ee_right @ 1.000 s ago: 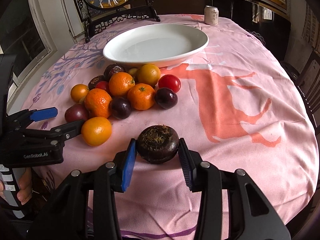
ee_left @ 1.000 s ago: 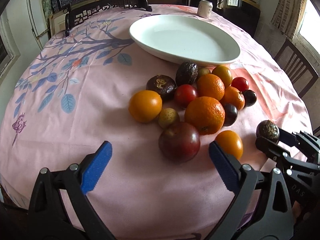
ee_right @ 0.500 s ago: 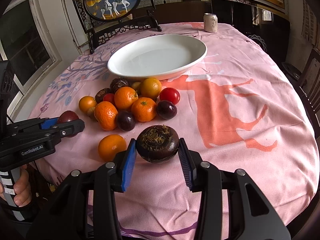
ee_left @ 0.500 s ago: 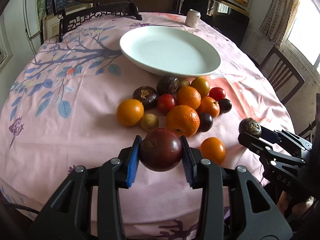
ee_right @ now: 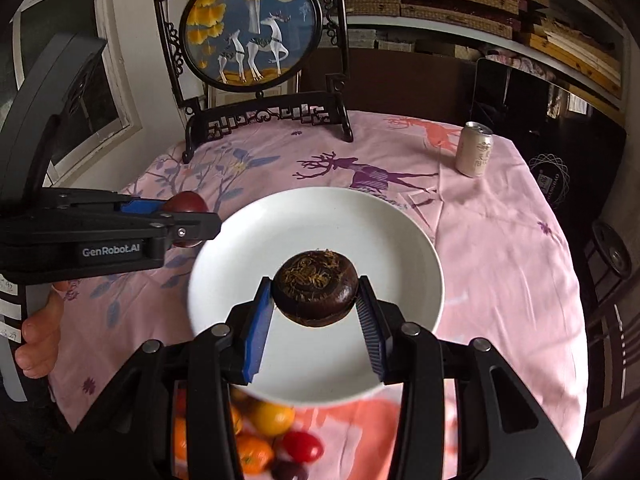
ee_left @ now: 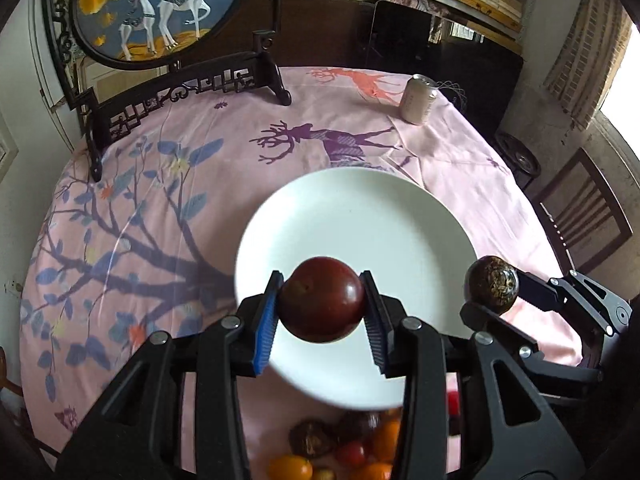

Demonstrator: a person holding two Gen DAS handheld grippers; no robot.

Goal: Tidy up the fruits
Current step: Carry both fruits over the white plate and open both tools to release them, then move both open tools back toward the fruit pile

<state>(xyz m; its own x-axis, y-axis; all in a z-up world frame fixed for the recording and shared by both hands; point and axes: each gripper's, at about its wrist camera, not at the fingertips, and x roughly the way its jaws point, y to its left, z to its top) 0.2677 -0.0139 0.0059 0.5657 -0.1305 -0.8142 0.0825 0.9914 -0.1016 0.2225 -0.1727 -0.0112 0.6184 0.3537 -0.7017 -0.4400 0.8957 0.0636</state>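
While the left gripper (ee_left: pixel 322 312) is pinched on a dark red plum (ee_left: pixel 321 304) at centre frame, it is held above the white plate (ee_left: pixel 400 216), apparently for release. From the right wrist, the right gripper (ee_right: pixel 315 314) is seen clamped on a wrinkled brown fruit (ee_right: pixel 315 288) over the plate's middle, with the remaining fruits (ee_right: pixel 276 440) left at the bottom edge.

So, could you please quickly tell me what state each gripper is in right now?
Left gripper: closed on the dark red plum.
Right gripper: closed on the wrinkled brown fruit.
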